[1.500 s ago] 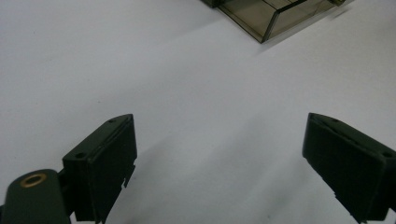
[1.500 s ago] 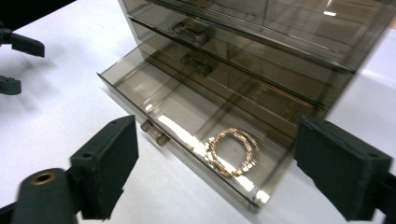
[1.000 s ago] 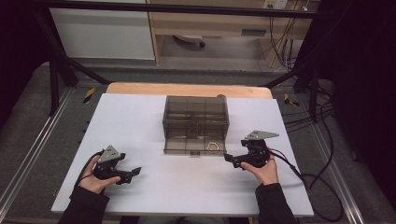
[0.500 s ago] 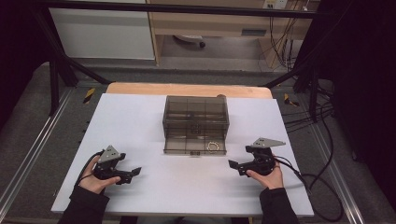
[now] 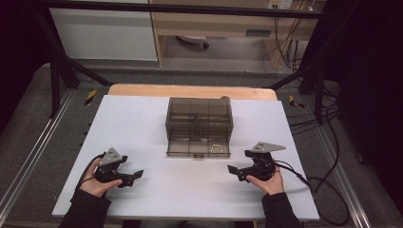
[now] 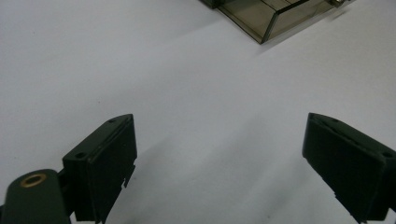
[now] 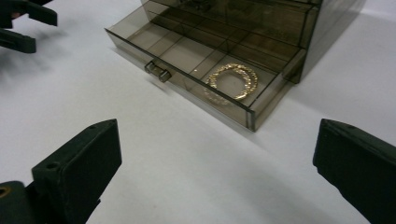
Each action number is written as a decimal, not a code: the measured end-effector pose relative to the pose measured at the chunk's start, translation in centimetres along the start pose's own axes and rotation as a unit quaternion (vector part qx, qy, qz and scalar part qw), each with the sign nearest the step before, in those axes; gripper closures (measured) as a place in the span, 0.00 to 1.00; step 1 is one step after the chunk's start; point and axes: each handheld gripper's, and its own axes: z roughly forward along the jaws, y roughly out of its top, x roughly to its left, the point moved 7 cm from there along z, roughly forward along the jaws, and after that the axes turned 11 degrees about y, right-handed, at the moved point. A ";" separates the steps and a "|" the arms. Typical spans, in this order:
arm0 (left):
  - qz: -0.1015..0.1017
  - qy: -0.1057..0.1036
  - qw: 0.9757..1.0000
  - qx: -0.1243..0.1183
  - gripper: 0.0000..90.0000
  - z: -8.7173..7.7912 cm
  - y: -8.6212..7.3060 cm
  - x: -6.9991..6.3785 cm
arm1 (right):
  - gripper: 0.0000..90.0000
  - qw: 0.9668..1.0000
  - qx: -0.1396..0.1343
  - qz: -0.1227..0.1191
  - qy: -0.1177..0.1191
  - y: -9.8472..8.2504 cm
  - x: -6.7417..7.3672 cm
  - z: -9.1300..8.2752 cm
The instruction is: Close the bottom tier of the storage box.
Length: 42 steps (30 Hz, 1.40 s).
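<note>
A smoky transparent drawer box [image 5: 199, 118] stands mid-table with its bottom drawer [image 5: 198, 148] pulled out toward me. A gold bracelet [image 5: 216, 149] [image 7: 232, 80] lies in the drawer's right front compartment. The drawer has a small handle [image 7: 158, 71] on its front. My left gripper [image 5: 135, 175] rests open at the table's front left, its jaws wide apart over bare white surface, with the drawer corner [image 6: 275, 18] far ahead. My right gripper [image 5: 233, 169] is open at the front right, pointing left toward the drawer, nothing between its jaws.
The white table top [image 5: 142, 128] has a wooden strip [image 5: 190, 91] along its far edge. Cables [image 5: 328, 190] trail off the right side. Metal rails run along both sides of the table. The other gripper [image 7: 21, 21] appears at the top left of the right gripper view.
My right gripper has drawn back from the drawer toward the front of the table and slightly right. The left gripper has stayed put.
</note>
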 end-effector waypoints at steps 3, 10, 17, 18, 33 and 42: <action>0.000 0.000 1.000 0.001 0.11 0.0 -0.1 0.0 | 0.05 1.000 0.002 0.000 0.007 0.1 0.4 0.4; 0.000 0.000 1.000 0.001 0.11 0.0 0.0 0.0 | 0.14 1.000 0.011 -0.008 0.019 0.1 1.3 1.7; -0.001 0.001 1.000 0.001 0.11 0.0 0.0 0.0 | 0.25 0.999 0.010 -0.022 0.022 0.2 2.1 2.9; -0.001 0.001 1.000 0.002 0.11 0.0 -0.1 0.0 | 0.27 0.999 0.010 -0.023 0.027 0.2 2.2 3.1; -0.002 0.001 1.000 0.002 0.11 0.1 -0.1 0.0 | 0.53 0.999 0.018 -0.027 0.034 0.5 3.3 5.2; -0.001 0.000 1.000 0.001 0.11 0.1 0.0 0.0 | 0.70 0.998 0.030 -0.033 0.043 0.5 3.6 6.2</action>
